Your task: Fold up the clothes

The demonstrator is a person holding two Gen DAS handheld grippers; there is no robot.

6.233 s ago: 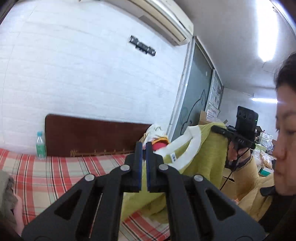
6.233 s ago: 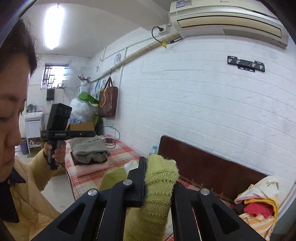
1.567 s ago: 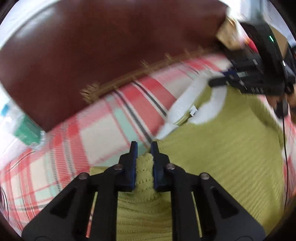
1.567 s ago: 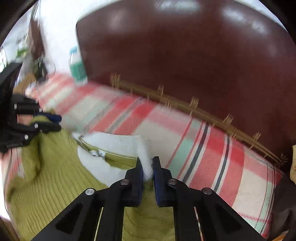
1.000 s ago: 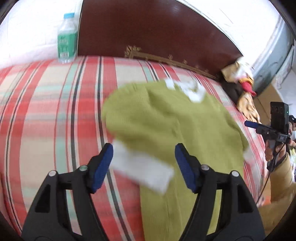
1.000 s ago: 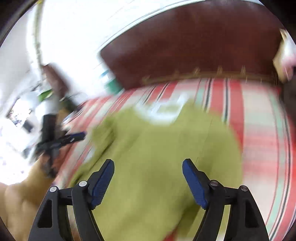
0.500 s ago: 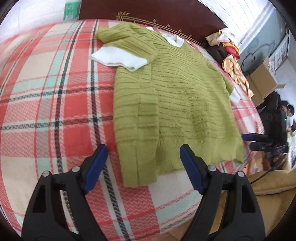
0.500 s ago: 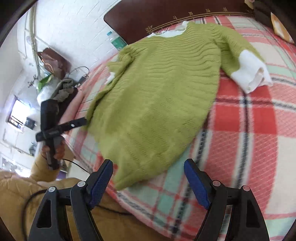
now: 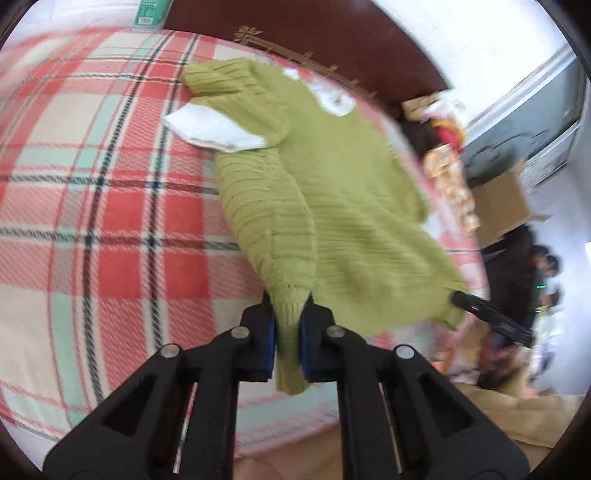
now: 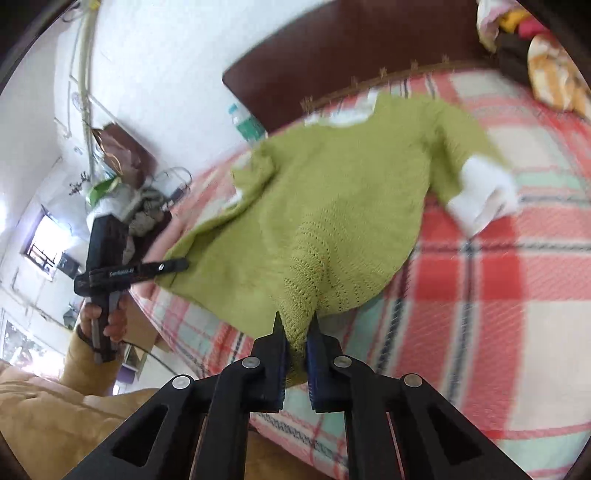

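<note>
Now, sweater [image 9: 354,206]: green ribbed knit, white collar and white cuffs, spread on the plaid bed cover [image 9: 92,192] with its collar toward the dark headboard [image 9: 332,33].
Hem: lifted at both lower corners.
Left gripper [image 9: 287,332]: clamped on one hem corner.
Right gripper [image 10: 295,350]: pinched on the other corner.
Sleeves: one folded across the body, white cuff [image 9: 210,129] showing.
</note>
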